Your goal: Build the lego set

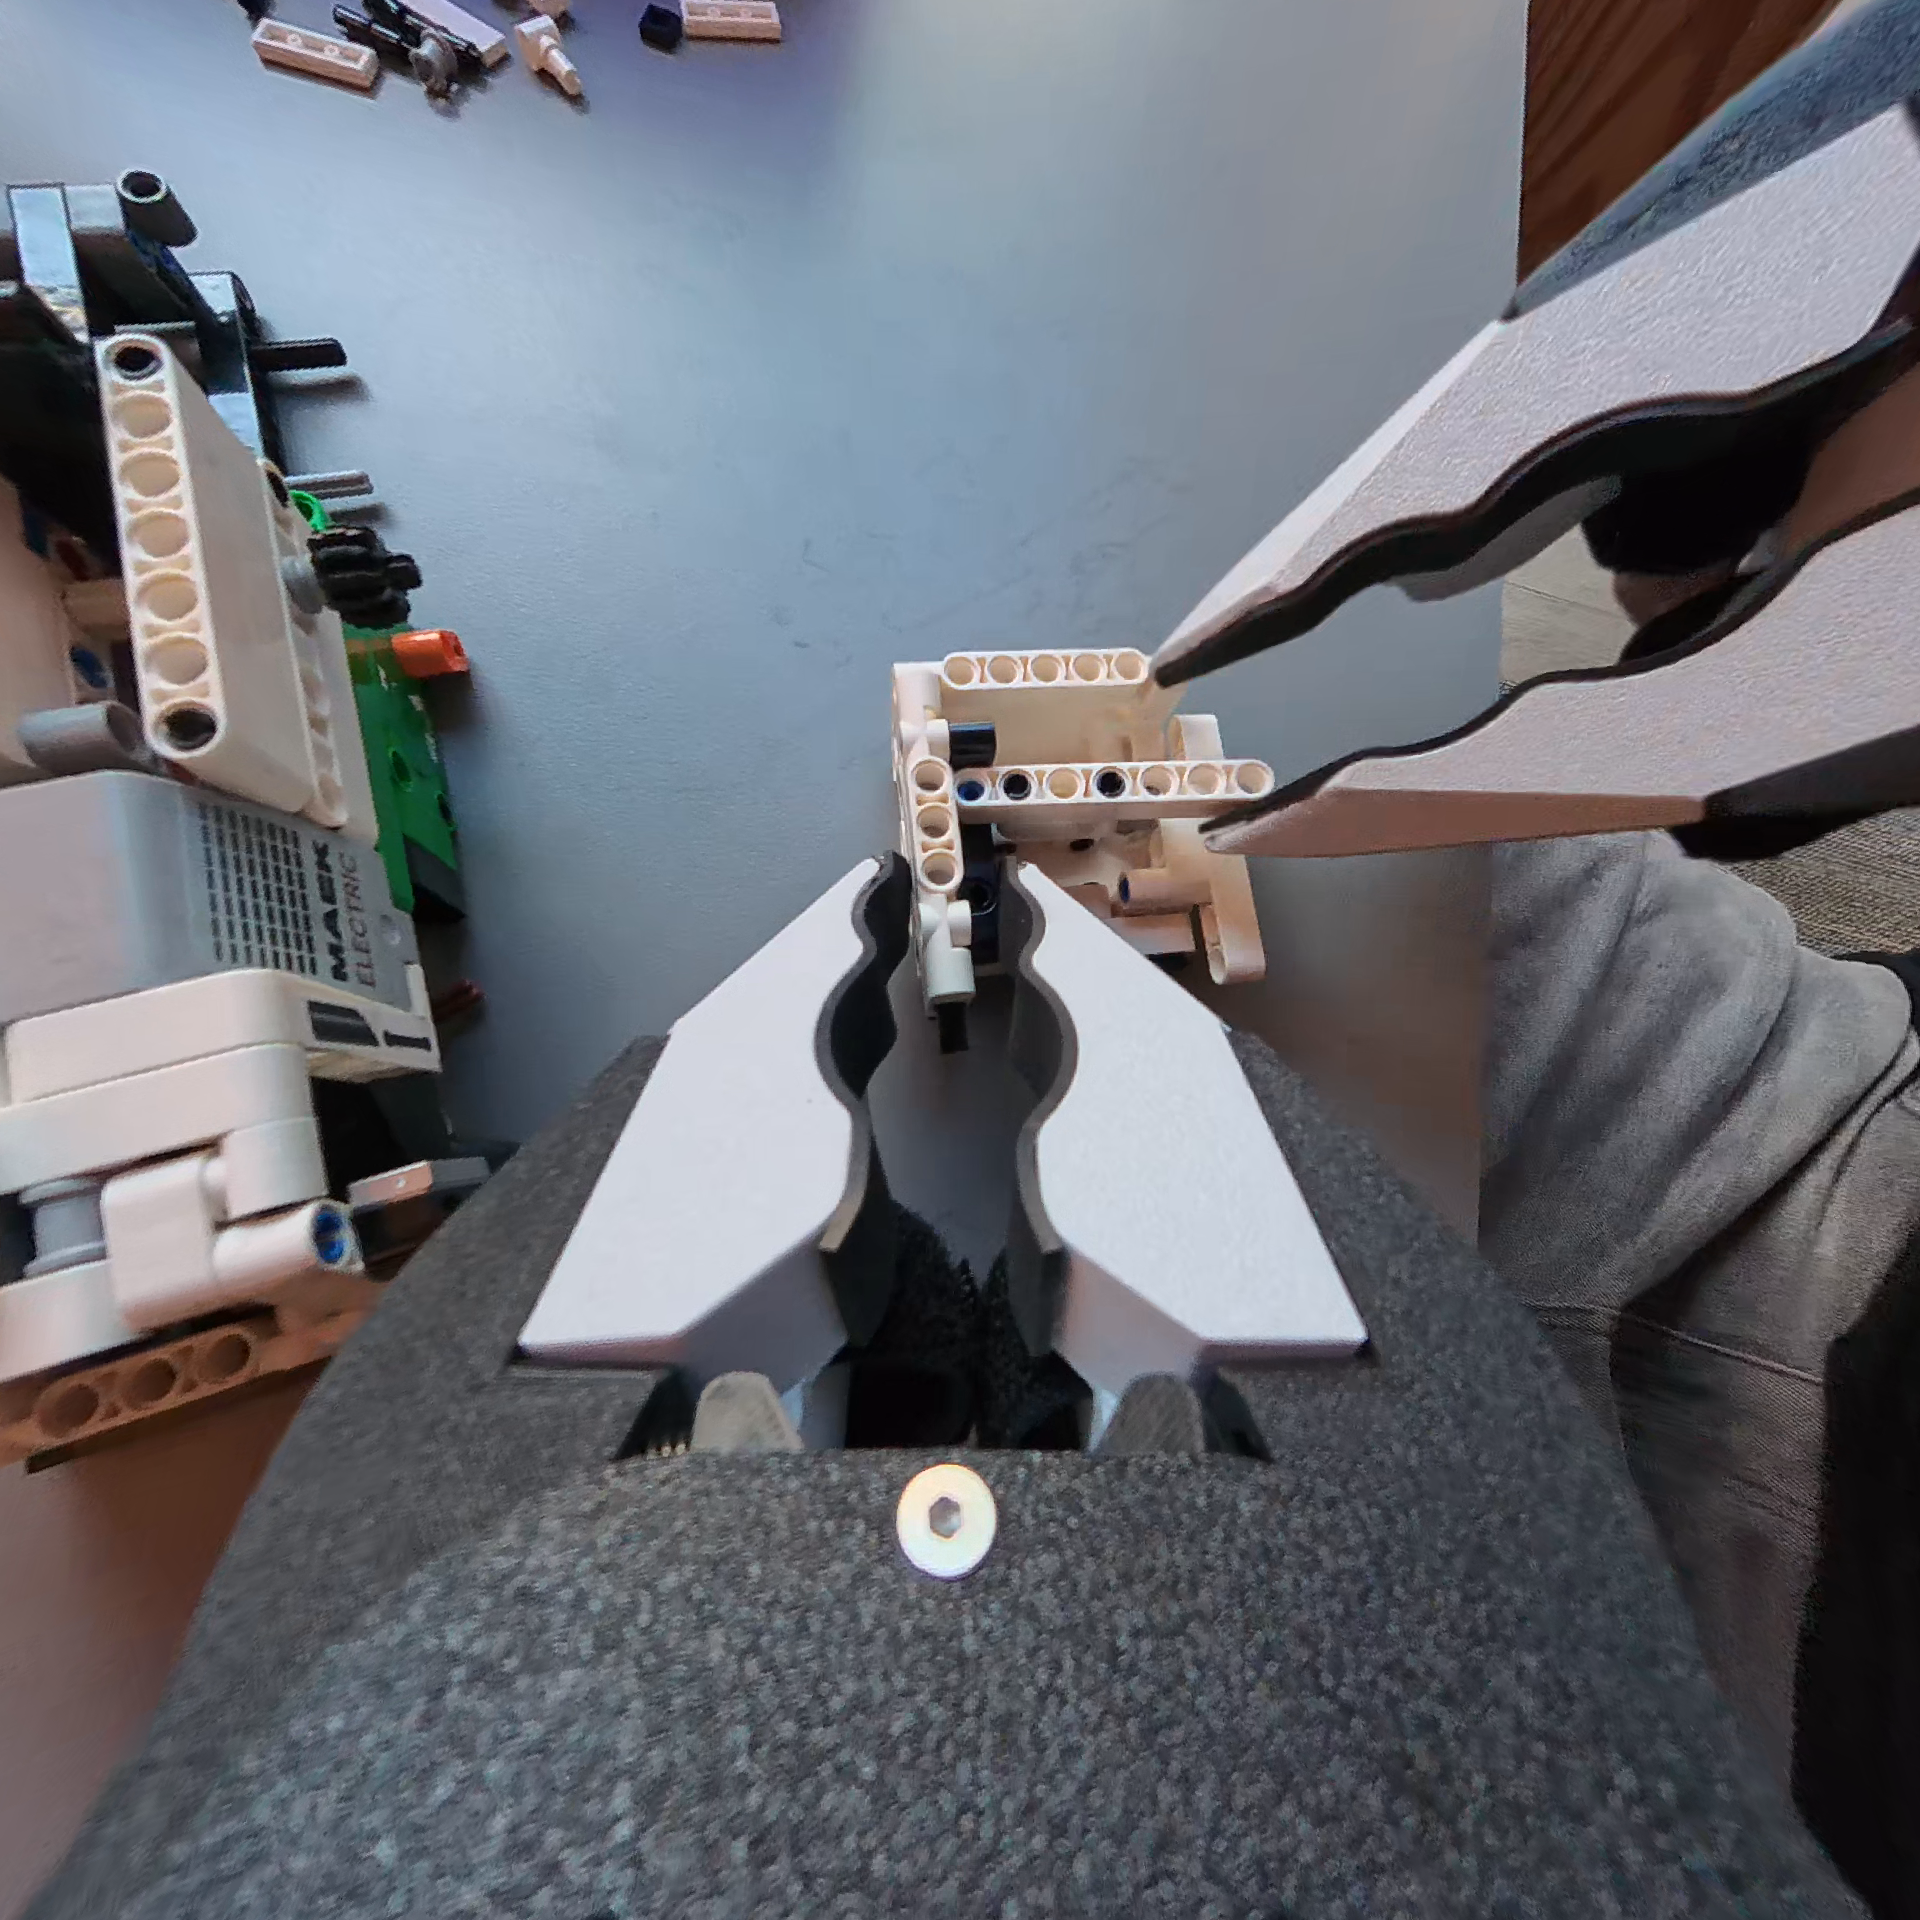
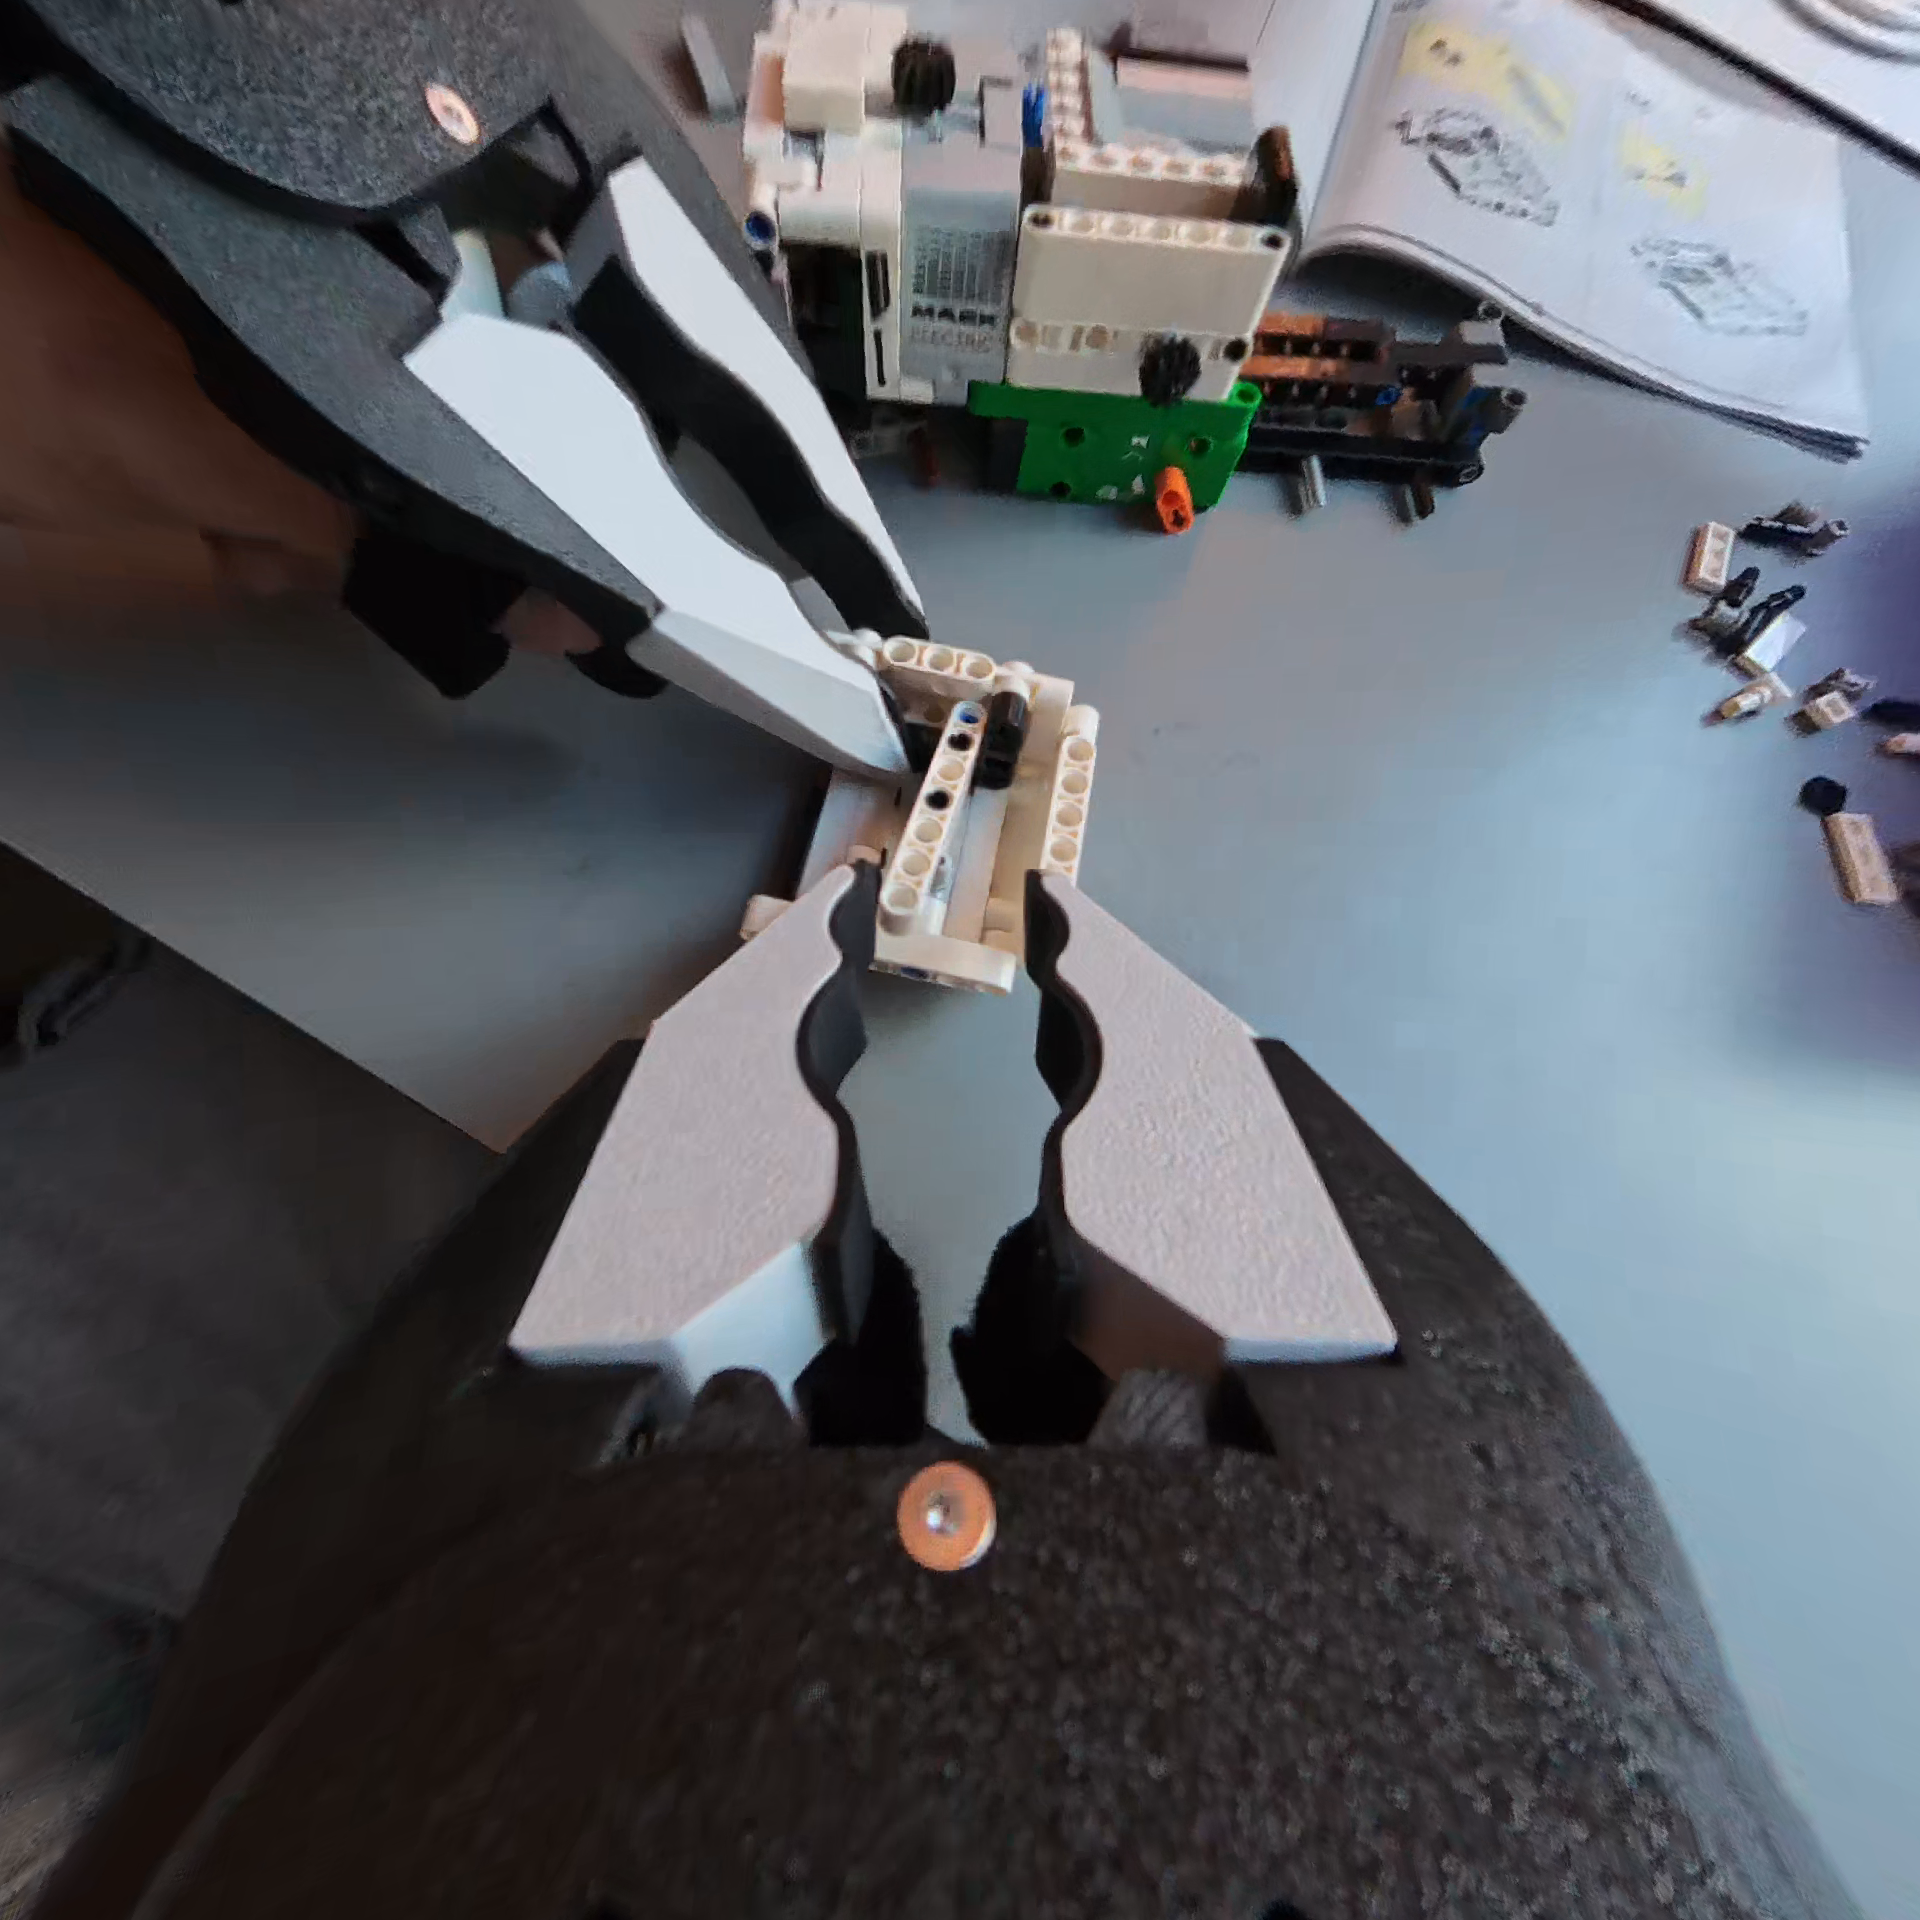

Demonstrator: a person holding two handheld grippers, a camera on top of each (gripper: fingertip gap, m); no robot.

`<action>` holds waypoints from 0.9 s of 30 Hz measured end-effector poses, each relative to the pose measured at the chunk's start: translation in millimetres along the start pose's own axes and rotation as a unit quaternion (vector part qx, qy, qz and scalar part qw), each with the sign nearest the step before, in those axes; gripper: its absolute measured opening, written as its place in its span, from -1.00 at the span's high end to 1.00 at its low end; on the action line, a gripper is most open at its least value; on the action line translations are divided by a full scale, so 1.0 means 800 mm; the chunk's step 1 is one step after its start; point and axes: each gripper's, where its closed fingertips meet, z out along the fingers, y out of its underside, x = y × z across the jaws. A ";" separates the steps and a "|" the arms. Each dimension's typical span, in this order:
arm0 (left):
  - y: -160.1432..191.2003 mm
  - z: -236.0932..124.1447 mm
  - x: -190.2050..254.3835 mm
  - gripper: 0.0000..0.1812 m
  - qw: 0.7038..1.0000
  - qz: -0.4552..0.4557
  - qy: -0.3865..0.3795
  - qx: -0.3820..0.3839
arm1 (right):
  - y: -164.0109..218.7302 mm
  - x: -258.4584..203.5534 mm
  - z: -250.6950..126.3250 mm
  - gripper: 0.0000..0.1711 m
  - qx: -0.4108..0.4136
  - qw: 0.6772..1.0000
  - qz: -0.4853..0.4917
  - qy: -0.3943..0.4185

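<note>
A small white lego sub-assembly of holed beams with black pins is held over the grey table's near edge. My left gripper is shut on its end, where a white connector and a black pin stick out. My right gripper is shut on the opposite end of the sub-assembly, a finger on either side. In the left wrist view the right gripper comes in from the upper right. In the right wrist view the left gripper comes in from the upper left.
The large partly built model with grey, white and green parts stands on the table, and also shows in the right wrist view. Loose pieces lie at the right. An open instruction booklet lies behind. A person's grey-clad leg is beside the table. About 5 cm separates my left fingertips from my right.
</note>
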 end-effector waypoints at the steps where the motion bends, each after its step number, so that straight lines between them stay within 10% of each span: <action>1: 0.000 0.000 0.000 0.82 1.000 -0.003 0.002 0.001 | -0.002 0.000 0.000 0.70 0.028 0.999 0.016 -0.005; 27: -0.004 0.002 -0.007 0.82 0.999 0.040 -0.020 -0.008 | -0.008 -0.003 -0.006 0.86 0.162 0.987 -0.001 -0.013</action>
